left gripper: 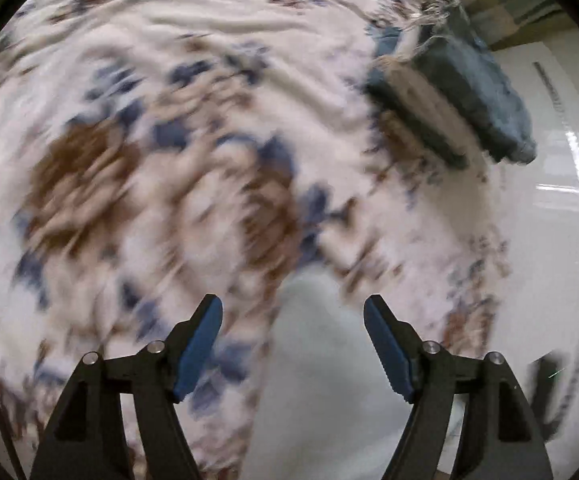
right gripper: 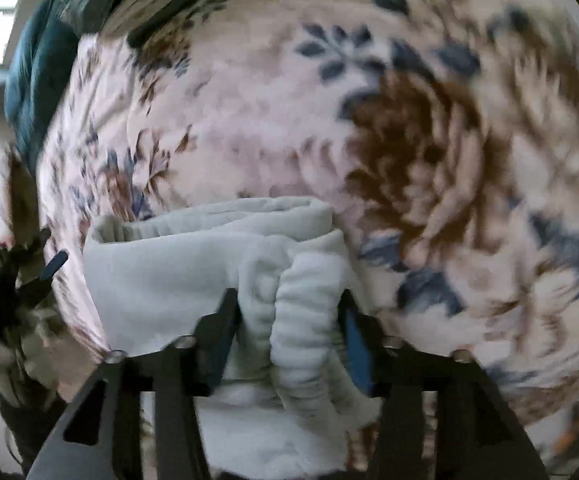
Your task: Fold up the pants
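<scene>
The pale grey pants [right gripper: 193, 264] lie folded in a thick bundle on the floral bedspread [right gripper: 429, 140]. My right gripper [right gripper: 289, 320] points down over them, and their gathered waistband sits bunched between its fingers. The fabric leans on the left finger, while a narrow dark gap shows before the blue right pad [right gripper: 357, 344]. In the left wrist view my left gripper [left gripper: 293, 344] stands open above an end of the pants [left gripper: 313, 360], its blue pads clear of the cloth. The black shape at the left edge of the right wrist view [right gripper: 5, 284] is blurred.
A folded stack of teal and beige cloth [left gripper: 449, 108] rests at the bedspread's far right edge and shows as teal cloth [right gripper: 33, 80] in the right wrist view. Beyond that edge is a glossy white surface [left gripper: 561, 200]. The rumpled bedspread [left gripper: 129, 160] spreads wide to the left.
</scene>
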`<state>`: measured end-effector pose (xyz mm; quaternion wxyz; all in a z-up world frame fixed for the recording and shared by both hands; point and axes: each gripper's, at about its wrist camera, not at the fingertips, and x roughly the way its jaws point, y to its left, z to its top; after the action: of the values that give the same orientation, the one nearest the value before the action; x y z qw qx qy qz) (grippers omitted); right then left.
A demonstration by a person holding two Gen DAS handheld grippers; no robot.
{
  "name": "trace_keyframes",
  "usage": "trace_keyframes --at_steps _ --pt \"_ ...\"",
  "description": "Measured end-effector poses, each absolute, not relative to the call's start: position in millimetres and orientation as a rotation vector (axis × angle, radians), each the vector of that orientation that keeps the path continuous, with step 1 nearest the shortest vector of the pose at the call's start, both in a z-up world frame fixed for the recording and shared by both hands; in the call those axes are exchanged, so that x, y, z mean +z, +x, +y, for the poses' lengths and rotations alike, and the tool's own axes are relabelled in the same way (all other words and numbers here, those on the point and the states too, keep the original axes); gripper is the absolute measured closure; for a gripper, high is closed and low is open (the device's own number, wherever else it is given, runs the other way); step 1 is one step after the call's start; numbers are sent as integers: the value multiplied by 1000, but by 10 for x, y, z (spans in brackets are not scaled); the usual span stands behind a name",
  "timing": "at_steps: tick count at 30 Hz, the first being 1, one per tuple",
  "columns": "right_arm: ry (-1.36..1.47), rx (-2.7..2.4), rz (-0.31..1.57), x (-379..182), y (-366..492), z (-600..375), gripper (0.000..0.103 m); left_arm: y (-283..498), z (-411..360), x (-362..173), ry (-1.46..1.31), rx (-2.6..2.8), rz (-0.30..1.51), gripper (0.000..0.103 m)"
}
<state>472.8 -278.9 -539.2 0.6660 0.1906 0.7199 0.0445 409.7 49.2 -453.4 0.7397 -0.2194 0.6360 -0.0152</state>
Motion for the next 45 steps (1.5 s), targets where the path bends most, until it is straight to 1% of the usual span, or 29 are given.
trace_keyframes --at_steps 1,2,3,6,9,13,14,15,17,18,20,22,24,25,26,28,29,30,31,32,33,34,35,37,39,40,41,44,45 --pt "370 115 1601 -5193 4820 -2689 41 3920 518 -4596 -445 15 1409 31" --pt "313 139 1579 -4999 4931 -2534 32 3735 536 -4669 -400 78 1429 31" --pt "263 179 1569 -4868 5037 -2349 25 3557 555 -4751 -382 109 1441 31" --pt "103 356 1613 -4781 5440 -1538 25 3173 591 -5003 -361 178 1485 31" --pt "-32 503 1689 -5108 5749 -641 25 2885 635 -5231 -482 150 1517 31" --pt "-212 580 1820 -5863 5975 264 25 2708 538 -5351 -617 1 1507 31" --pt "-315 578 1847 -6070 5960 419 33 2690 513 -5346 -628 -18 1500 31" --pt "-435 558 1866 -6240 5909 521 70 2679 505 -5329 -634 -29 1496 31" --pt "-526 576 1853 -6341 5805 638 72 2666 519 -5363 -652 -48 1484 31" --pt "-482 571 1869 -6329 5813 638 74 2655 535 -5379 -654 -46 1484 31" --pt "-135 504 1985 -6355 5979 392 76 2623 577 -5422 -678 -59 1481 31" --pt "322 355 2076 -6545 6123 -117 77 2586 608 -5468 -706 -58 1473 31" --pt "766 182 2075 -6796 6048 -663 77 2548 638 -5489 -724 -66 1469 31" --pt "932 151 2075 -6918 5951 -805 77 2552 632 -5500 -727 -66 1470 31" --pt "1011 152 2082 -6987 5859 -855 77 2546 627 -5504 -719 -66 1480 31" --pt "929 207 2091 -6912 5869 -784 74 2544 624 -5495 -686 -69 1488 31" --pt "849 244 2087 -6800 5915 -709 68 2556 648 -5456 -683 -69 1467 31" --pt "778 280 2075 -6682 5973 -651 56 2542 721 -5422 -687 -65 1448 31" --pt "692 324 2049 -6524 6048 -572 45 2545 780 -5370 -692 -48 1413 31" --pt "584 376 2007 -6341 6118 -469 28 2566 826 -5328 -695 -28 1383 29" --pt "454 417 1977 -6173 6165 -355 26 2576 877 -5303 -697 -21 1370 23" --pt "339 437 1967 -6076 6187 -259 26 2583 908 -5290 -700 -23 1374 7" --pt "206 458 1965 -6003 6199 -136 26 2579 928 -5281 -709 -34 1379 4" --pt "-10 497 1993 -6042 6135 84 26 2569 918 -5288 -758 -84 1391 4" --pt "-162 505 2040 -6222 6042 145 26 2500 831 -5306 -832 -142 1422 5" --pt "-214 503 2057 -6321 5987 135 26 2454 778 -5369 -919 -180 1444 5" --pt "-253 504 2069 -6406 5937 135 28 2359 759 -5545 -1083 -188 1487 5" --pt "-277 505 2077 -6528 5845 107 38 2032 775 -5898 -1490 -167 1459 5" --pt "-220 515 2079 -6533 5834 68 51 1921 770 -5999 -1613 -150 1429 6"
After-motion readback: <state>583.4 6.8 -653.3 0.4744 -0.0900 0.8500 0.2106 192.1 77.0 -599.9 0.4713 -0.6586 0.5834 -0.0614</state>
